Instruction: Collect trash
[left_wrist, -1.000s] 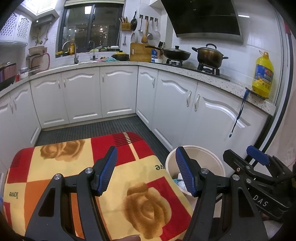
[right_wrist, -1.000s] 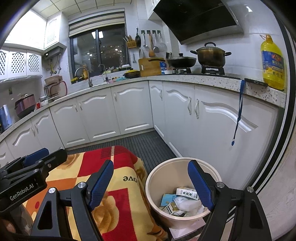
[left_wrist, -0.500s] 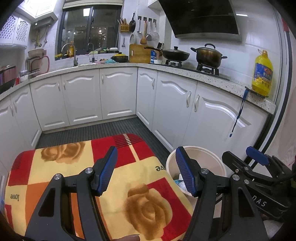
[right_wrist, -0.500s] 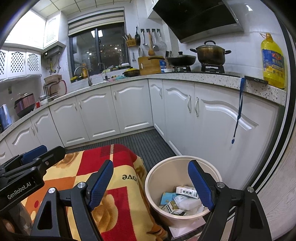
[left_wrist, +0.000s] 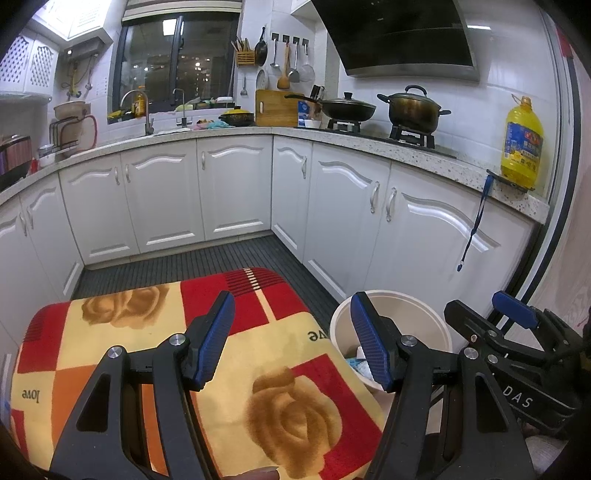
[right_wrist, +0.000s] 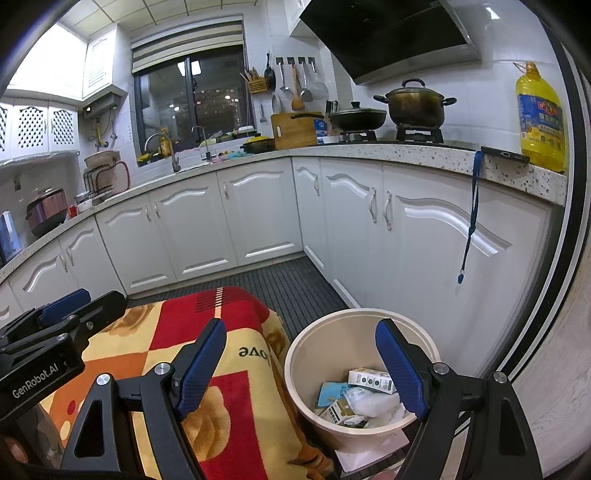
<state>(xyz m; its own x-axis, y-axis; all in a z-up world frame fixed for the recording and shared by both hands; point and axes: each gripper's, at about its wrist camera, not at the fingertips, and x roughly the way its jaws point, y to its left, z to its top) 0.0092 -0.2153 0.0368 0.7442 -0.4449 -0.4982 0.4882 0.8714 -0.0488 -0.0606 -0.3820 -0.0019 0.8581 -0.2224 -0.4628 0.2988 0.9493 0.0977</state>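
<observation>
A cream trash bin stands on the floor right of a small table under a red and yellow rose blanket. In the bin lie small boxes and crumpled paper. My right gripper is open and empty, above the bin's near rim. My left gripper is open and empty, above the blanket, with the bin at its right. The right gripper shows at the right of the left wrist view.
White kitchen cabinets run in an L around a dark ribbed floor. On the counter stand pots, a cutting board and a yellow oil bottle. A blue strap hangs from the counter edge.
Almost nothing has changed. Both grippers stay open and hold their place, with only a slight camera drift.
</observation>
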